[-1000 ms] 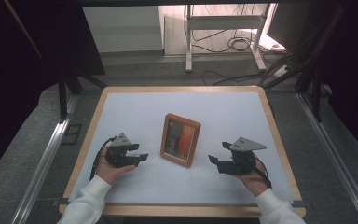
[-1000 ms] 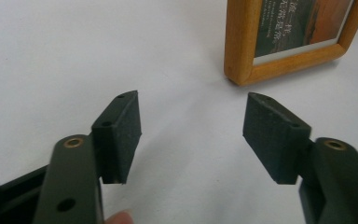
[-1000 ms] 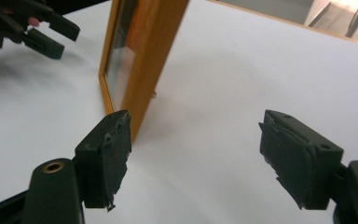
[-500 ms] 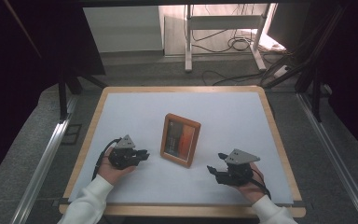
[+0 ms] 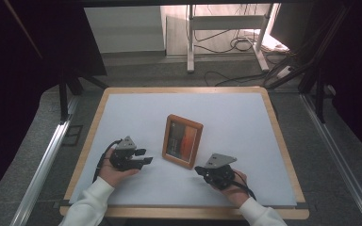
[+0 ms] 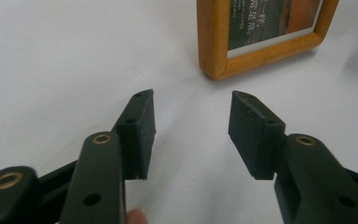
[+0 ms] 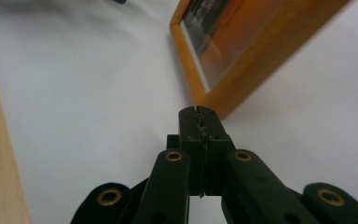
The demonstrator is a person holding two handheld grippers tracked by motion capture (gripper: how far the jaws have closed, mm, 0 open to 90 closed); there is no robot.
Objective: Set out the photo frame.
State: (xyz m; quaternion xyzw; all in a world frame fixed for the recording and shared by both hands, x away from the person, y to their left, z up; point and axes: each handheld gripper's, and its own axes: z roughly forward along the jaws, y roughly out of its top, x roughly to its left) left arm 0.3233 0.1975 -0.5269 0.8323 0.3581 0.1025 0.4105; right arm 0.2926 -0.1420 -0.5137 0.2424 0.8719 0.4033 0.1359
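Showing blurred, unreadable print: photo frame (image 5: 183,141).

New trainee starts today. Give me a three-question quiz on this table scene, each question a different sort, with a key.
1. True or false: the picture frame lies flat on the white table.
2. Multiple choice. The right gripper has its jaws: A) wide apart, B) shut with nothing between them, C) clamped on the frame.
3. Fill in: the left gripper has its jaws apart with ____ between them.

Key
1. True; it lies face up between the two grippers.
2. B; the pads meet, with their tips just short of the frame's near corner.
3. Nothing; bare table shows in the gap, and the frame lies beyond the tips.
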